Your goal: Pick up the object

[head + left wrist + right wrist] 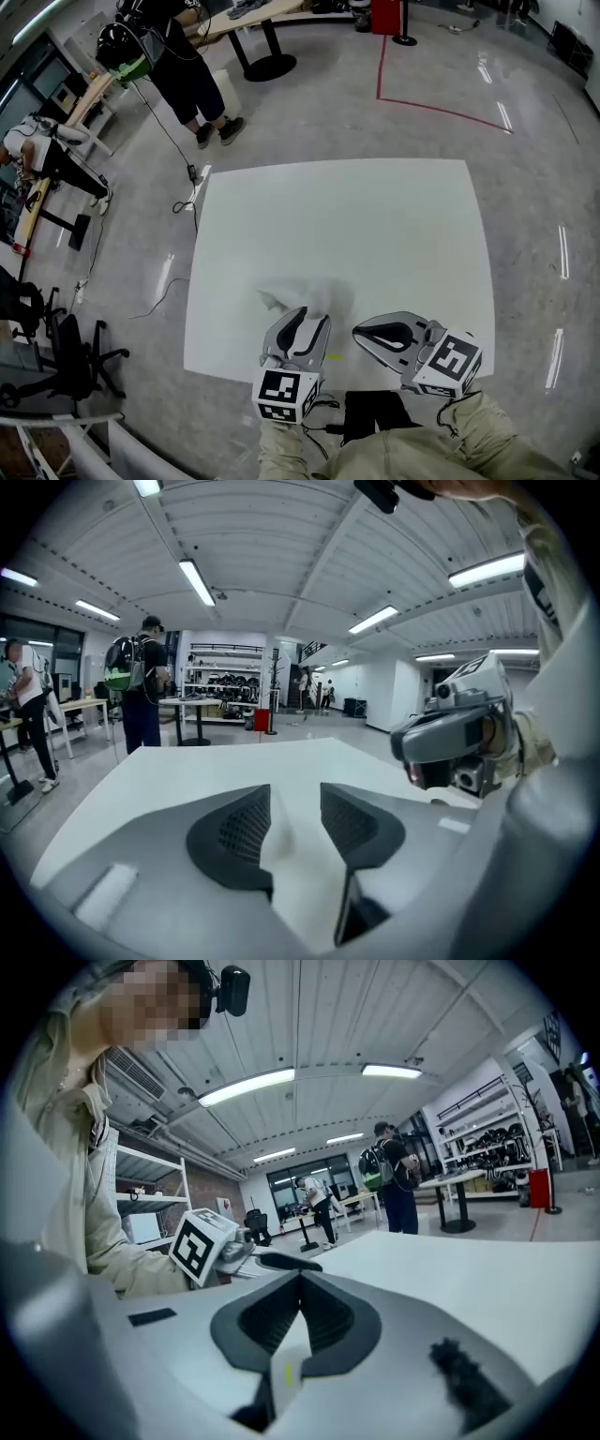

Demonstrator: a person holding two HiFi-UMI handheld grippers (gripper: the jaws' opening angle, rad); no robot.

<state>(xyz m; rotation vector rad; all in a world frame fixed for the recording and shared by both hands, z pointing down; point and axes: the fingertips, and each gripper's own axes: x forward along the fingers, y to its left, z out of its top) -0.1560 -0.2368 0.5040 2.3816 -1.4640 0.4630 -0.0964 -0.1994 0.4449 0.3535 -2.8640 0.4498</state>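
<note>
A small crumpled white object [292,296], thin like tissue or film, lies on the white table [375,225] near its front edge. My left gripper [306,317] points at it from just behind, with its tips at the object's near side. In the left gripper view the left gripper [295,791] has its jaws apart, and a pale white fold [278,841] shows low in the gap; I cannot tell whether the pads touch it. My right gripper [357,332] hovers to the right and points left, its tips together in the right gripper view [300,1279] with nothing between them.
A tiny yellow-green mark [335,356] sits on the table between the grippers. A person with a backpack [178,56] stands beyond the far left corner, with a cable [183,202] on the floor nearby. Desks and an office chair [70,361] line the left side.
</note>
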